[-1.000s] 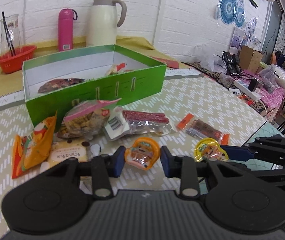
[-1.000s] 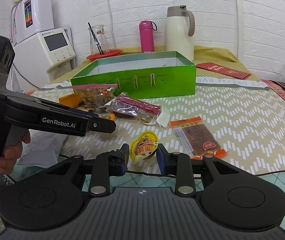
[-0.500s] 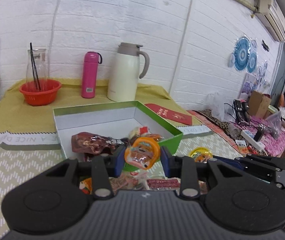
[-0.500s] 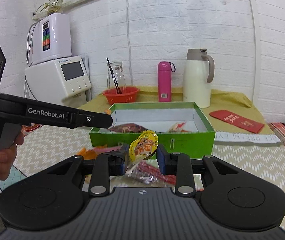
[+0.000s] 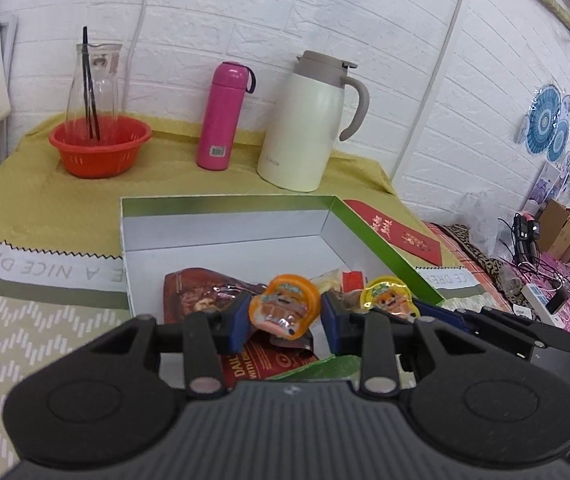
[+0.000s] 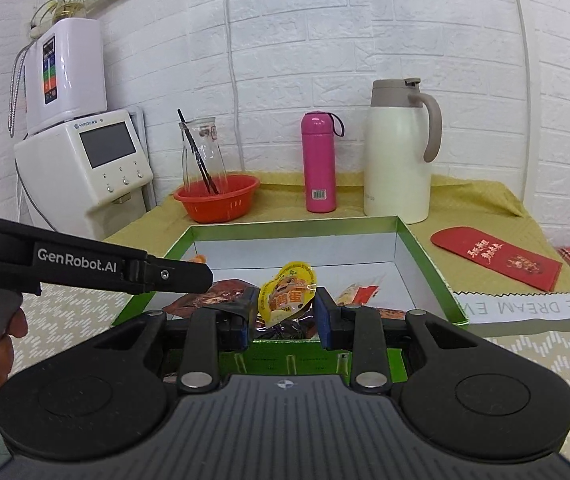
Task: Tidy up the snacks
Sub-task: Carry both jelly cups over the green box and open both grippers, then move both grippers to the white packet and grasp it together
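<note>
Grippers above green box: left gripper clamps orange snack cup; right gripper, at its three o'clock, clamps yellow snack packet.

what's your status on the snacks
Left gripper shut on orange jelly cup. Right gripper shut on yellow snack pack. Both over green box. Nothing blocking.

The right gripper pinches a yellow snack packet over the near wall of the green box. Inside the box lie a dark brown pouch and what looks like a red-and-white packet. The left gripper reaches over the box's left wall.
</note>
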